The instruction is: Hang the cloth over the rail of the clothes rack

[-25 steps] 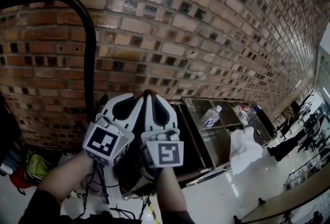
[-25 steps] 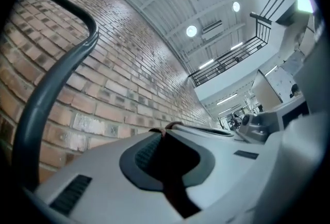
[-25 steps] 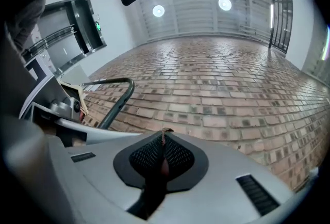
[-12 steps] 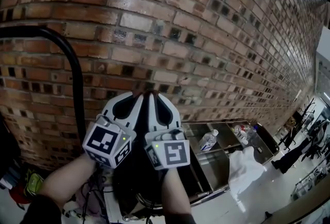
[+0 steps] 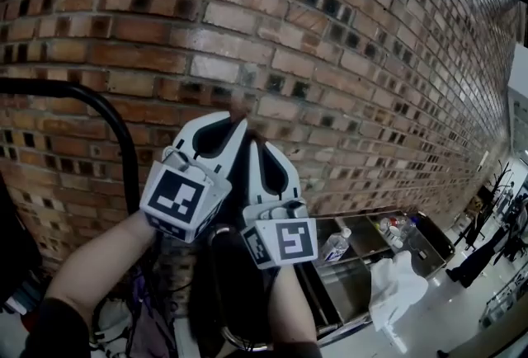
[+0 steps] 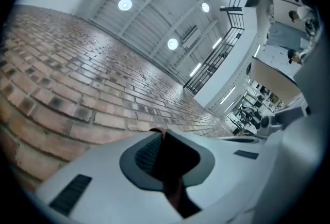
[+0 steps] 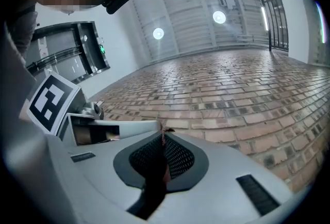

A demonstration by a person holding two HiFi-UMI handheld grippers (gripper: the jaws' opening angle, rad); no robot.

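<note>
Nearest the camera, the person's two forearms come up from the bottom edge, side by side, and the cloth hangs dark between them. It is picked up but not yet hung.

The left gripper has its jaws pinched together on a thin fold of the cloth, with a reddish-brown edge poking out past the tips. The right gripper, touching it on the right and a little lower, is clamped on the same cloth in the same way. Both point steeply upward toward the wall, the left one rolled slightly so that its marker cube faces left and down.

Further off on the left, the black rail of the clothes rack runs level and then bends downward. It stands apart from the grippers and below their tips, with nothing draped on it. Judging by this, what is left is to carry the cloth left across the rail, lower it and let go.

The brick wall is farthest away.
</note>
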